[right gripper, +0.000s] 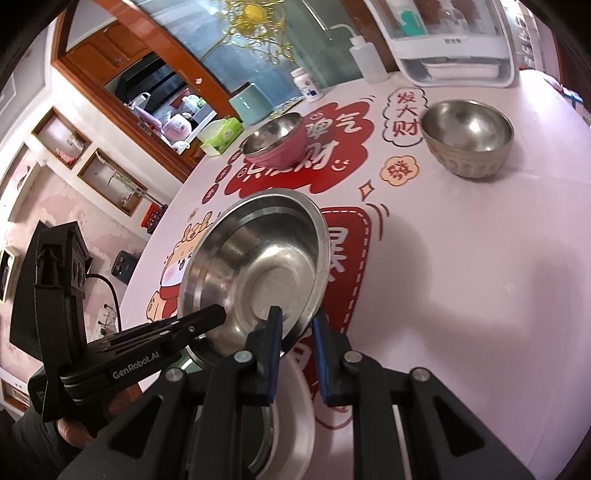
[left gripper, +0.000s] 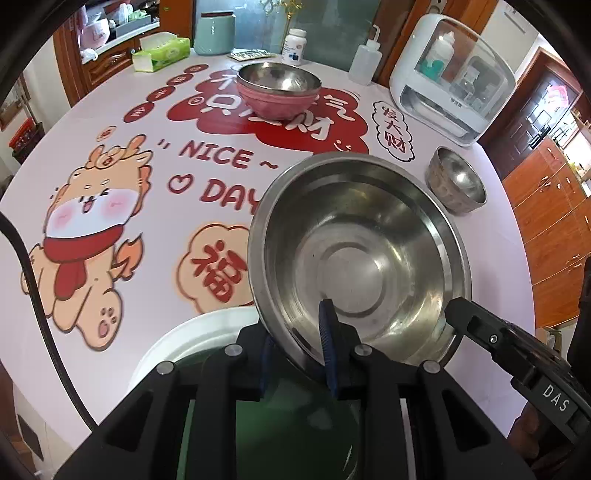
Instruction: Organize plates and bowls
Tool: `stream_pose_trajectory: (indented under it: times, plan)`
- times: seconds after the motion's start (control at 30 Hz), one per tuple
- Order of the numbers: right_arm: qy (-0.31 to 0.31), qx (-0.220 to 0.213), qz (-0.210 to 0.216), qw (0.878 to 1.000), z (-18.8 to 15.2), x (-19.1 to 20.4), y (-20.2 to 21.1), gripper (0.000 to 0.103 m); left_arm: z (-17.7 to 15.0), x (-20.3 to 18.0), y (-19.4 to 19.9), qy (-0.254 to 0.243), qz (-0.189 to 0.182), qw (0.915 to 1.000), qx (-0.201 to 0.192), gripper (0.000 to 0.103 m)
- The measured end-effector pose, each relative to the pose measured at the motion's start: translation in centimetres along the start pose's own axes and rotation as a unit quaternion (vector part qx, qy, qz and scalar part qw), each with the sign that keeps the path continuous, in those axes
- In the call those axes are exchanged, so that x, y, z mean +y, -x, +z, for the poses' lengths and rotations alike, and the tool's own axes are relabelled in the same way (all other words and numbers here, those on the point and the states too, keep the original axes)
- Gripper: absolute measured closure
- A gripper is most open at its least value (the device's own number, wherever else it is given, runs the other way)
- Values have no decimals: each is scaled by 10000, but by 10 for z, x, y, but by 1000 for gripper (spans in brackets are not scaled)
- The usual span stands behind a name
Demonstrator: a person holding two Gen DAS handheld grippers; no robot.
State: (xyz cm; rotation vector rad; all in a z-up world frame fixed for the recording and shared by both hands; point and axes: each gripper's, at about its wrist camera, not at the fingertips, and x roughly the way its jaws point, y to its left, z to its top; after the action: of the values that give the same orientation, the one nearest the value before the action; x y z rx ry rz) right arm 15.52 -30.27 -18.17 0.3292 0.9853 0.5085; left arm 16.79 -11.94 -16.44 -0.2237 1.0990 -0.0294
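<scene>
A wide, shallow steel dish point(left gripper: 354, 258) hangs tilted above the table, held by its rim from two sides. My left gripper point(left gripper: 295, 339) is shut on the near rim, one blue pad inside the dish and the other beneath it. My right gripper point(right gripper: 297, 321) is shut on the rim of the same steel dish point(right gripper: 258, 266). Each gripper shows in the other's view: the right gripper point(left gripper: 458, 314) at the dish's right edge, the left gripper point(right gripper: 214, 315) at its left edge. Under the dish lies a white plate point(left gripper: 192, 332) with a dark green dish point(left gripper: 280, 424) on it.
A steel bowl nested in a pink bowl point(left gripper: 277, 92) stands at the back of the printed tablecloth. A small ribbed steel bowl point(left gripper: 456, 181) sits at the right. Along the far edge are a tissue box point(left gripper: 160, 51), teal canister point(left gripper: 214, 33), pill bottle point(left gripper: 294, 46), squeeze bottle point(left gripper: 365, 59) and white appliance point(left gripper: 454, 77).
</scene>
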Motion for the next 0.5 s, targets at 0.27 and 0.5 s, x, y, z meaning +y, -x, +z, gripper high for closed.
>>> stream_pose_trajectory:
  times: [0.27,0.5]
  plan:
    - [167,-137,-32,9998,-15,36,9,87,-12,27,29,-75,-75,9998,-157,81]
    - [215,-163,-67,9996,-32,70,8,87,-23,54,50,-174,-109,9997,-166,81]
